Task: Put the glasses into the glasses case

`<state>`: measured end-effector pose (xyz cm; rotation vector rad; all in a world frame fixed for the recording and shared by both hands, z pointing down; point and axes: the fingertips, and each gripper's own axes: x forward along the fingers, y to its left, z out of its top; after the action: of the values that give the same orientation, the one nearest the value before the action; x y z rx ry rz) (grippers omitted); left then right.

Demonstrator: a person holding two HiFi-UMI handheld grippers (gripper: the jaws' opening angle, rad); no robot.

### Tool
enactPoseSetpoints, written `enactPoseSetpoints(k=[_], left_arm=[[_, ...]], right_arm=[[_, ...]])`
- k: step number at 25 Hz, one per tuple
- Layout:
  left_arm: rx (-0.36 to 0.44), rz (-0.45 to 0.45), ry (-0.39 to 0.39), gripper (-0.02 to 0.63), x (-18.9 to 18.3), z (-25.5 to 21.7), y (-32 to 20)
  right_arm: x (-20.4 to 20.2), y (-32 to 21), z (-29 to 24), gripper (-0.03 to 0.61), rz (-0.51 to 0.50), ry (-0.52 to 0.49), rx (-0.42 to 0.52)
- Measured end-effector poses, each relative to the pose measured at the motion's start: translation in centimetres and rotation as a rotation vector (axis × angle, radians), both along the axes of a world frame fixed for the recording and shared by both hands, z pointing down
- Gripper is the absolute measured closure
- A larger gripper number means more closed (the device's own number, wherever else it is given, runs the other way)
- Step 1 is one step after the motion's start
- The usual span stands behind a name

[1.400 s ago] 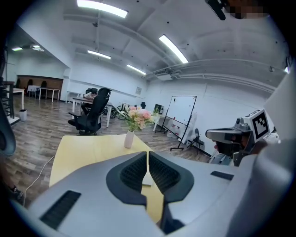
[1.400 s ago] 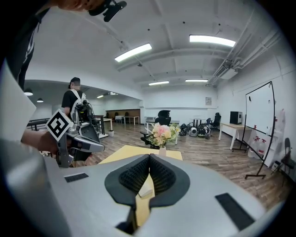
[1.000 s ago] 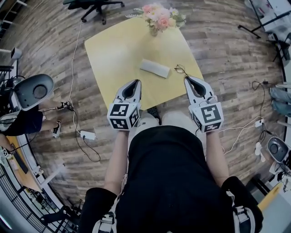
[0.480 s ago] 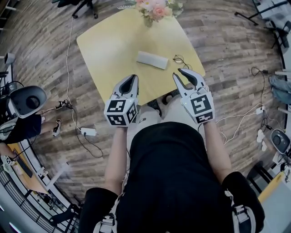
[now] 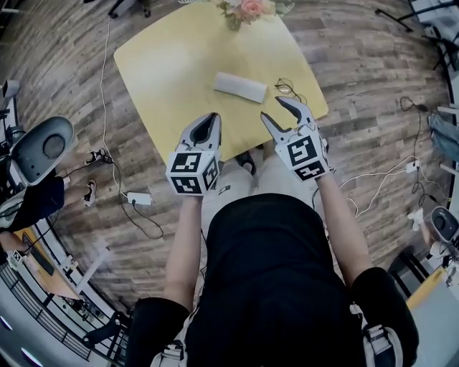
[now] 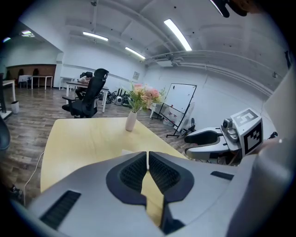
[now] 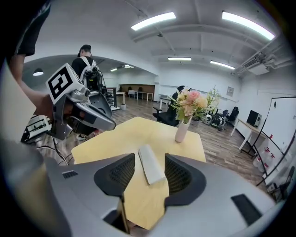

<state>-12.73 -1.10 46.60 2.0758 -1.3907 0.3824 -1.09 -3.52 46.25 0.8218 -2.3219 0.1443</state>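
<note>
Wood-plank office floor all around, with a square yellow table [image 5: 165,64] right in front of the person. On it is the glasses case [image 5: 240,87], a pale grey oblong lying flat near the middle. It looks closed from every angle, so can't see inside it at all. The glasses [image 5: 287,87] are not in it; they're sitting on the tabletop near the case's right end, close to the table's right edge, and nothing is touching them. The only other container is a slim white vase [image 7: 181,131] at the far edge, stuffed with pink and white flowers [image 5: 247,8]. Both tongs hover over the near side of the table, well short of the case. The left gripper [image 5: 213,116] has its jaws pressed together at the tips with nothing caught between them, just yellow tabletop showing below. The right gripper [image 5: 272,109] has its jaws standing apart; they've just been opening, and they're empty too. In the right gripper view the case lines up in the gap between the pads, but it's farther off on the table, not between them. Off to the side there's a black office chair [image 6: 88,95] and a whiteboard [image 6: 178,99], plus a white power strip [image 5: 138,198] with its cable on the floor left of the table.
</note>
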Motion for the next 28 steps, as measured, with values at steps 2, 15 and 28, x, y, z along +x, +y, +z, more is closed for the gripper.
enactPoseSetpoints(k=[2,15,28], left_arm=[[-0.008,0.001,-0.003,0.583,0.1,0.4,-0.3],[-0.071,0.0,-0.01,0.581,0.2,4.1,-2.2],[-0.12,-0.025,-0.014,0.583,-0.3,7.0,-3.3]], right_arm=[[-0.3,-0.5,0.9,0.353,-0.01,0.013,-0.006],[-1.5,-4.2,9.0,0.284,-0.099,0.142,-0.046],[-2.4,-6.0,14.8,0.265,-0.189,0.246,-0.073]])
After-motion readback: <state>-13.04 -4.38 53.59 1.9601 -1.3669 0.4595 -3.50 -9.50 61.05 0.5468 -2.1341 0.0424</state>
